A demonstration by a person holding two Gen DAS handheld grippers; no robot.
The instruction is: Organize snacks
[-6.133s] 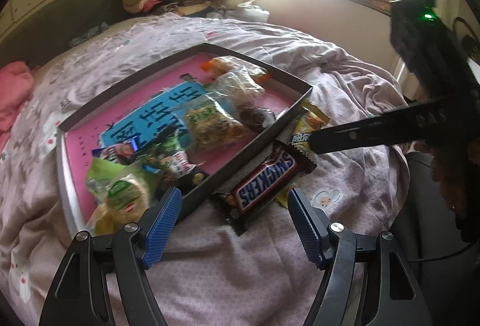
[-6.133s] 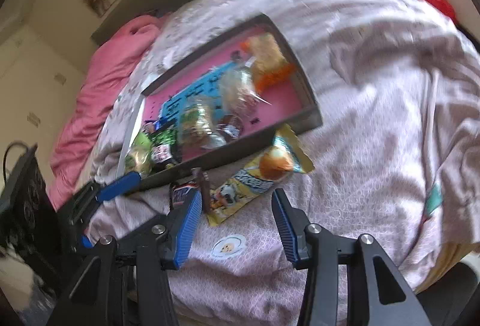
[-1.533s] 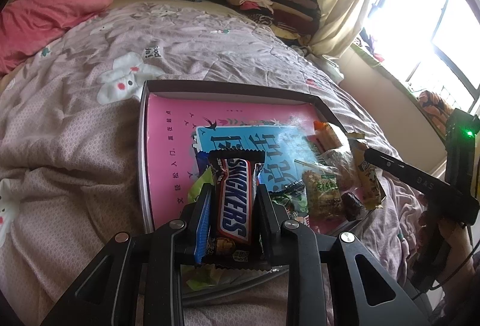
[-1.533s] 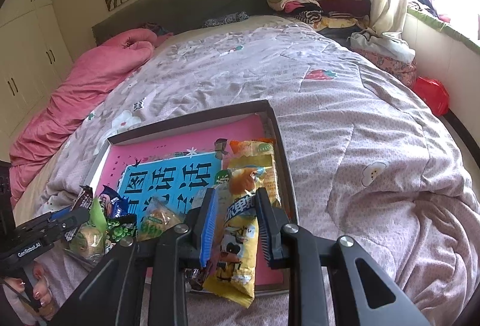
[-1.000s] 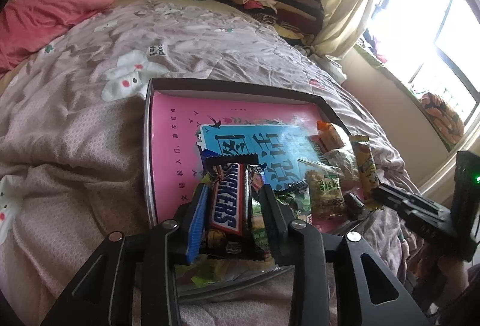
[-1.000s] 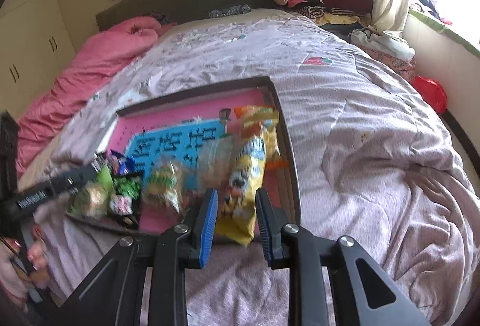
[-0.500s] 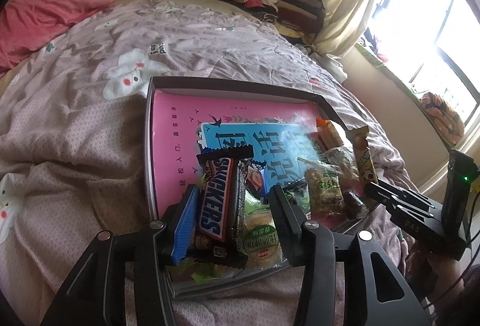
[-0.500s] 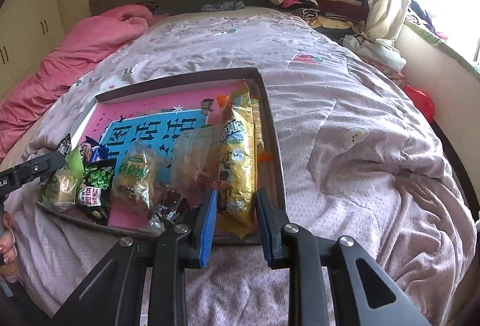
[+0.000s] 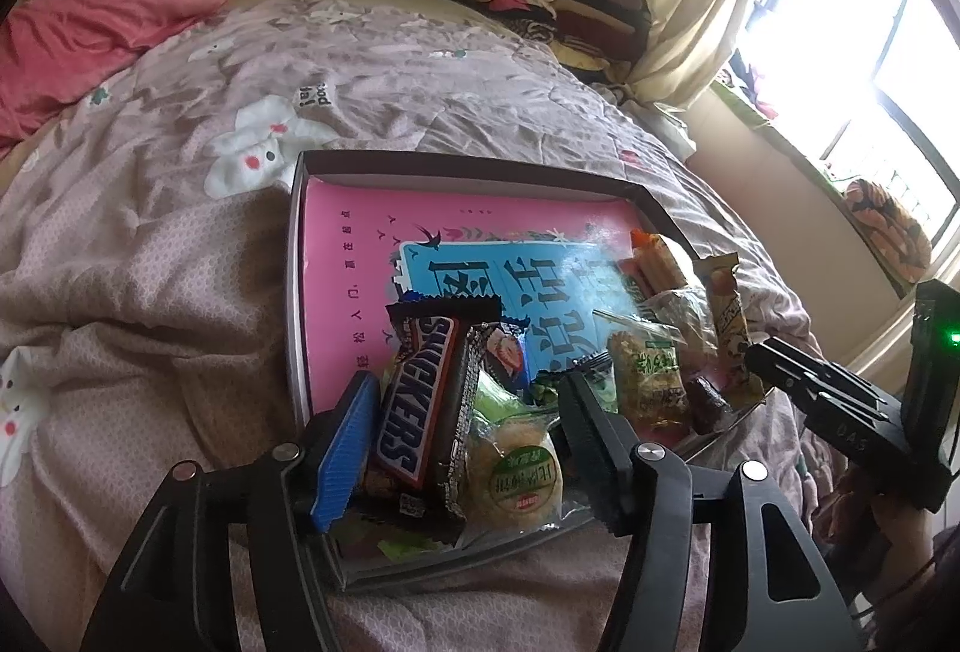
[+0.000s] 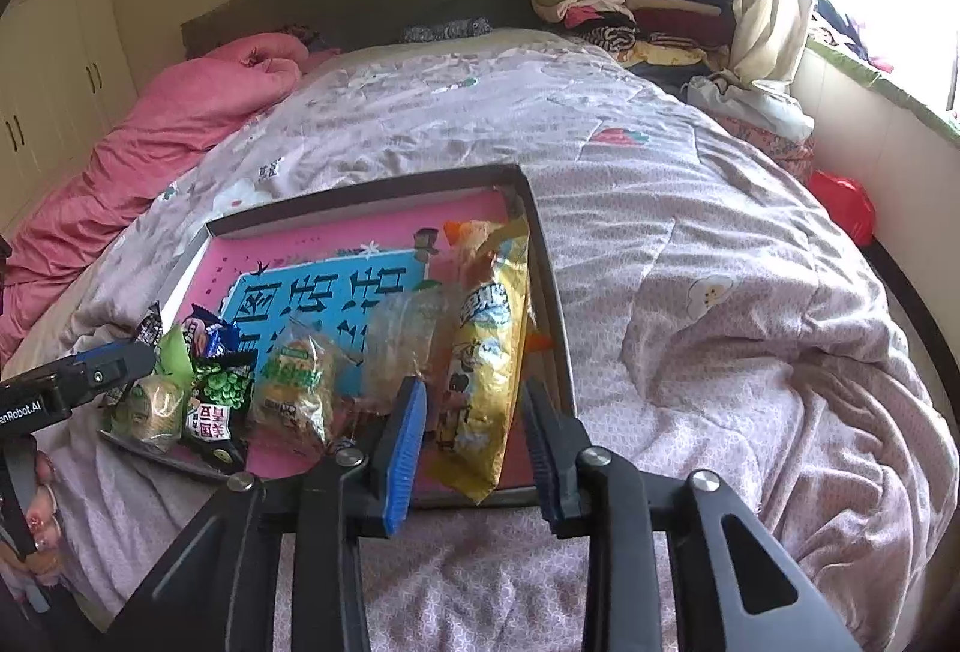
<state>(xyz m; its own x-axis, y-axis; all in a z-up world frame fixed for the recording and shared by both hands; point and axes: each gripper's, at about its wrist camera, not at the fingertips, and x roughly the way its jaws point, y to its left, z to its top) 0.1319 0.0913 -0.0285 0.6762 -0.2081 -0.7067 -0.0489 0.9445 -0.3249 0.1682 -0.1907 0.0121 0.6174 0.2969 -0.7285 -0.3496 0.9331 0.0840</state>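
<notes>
Both tools released: left tool around Snickers bar, right tool around yellow packet. Straight withdrawal advised, tray left undisturbed.

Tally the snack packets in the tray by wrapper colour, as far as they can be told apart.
Brown chocolate bar: 1
Yellow packet: 1
Orange packet: 1
Clear bags: 2
Green packets: 2
Blue packet: 1
Total: 8; others lie partly hidden.
</notes>
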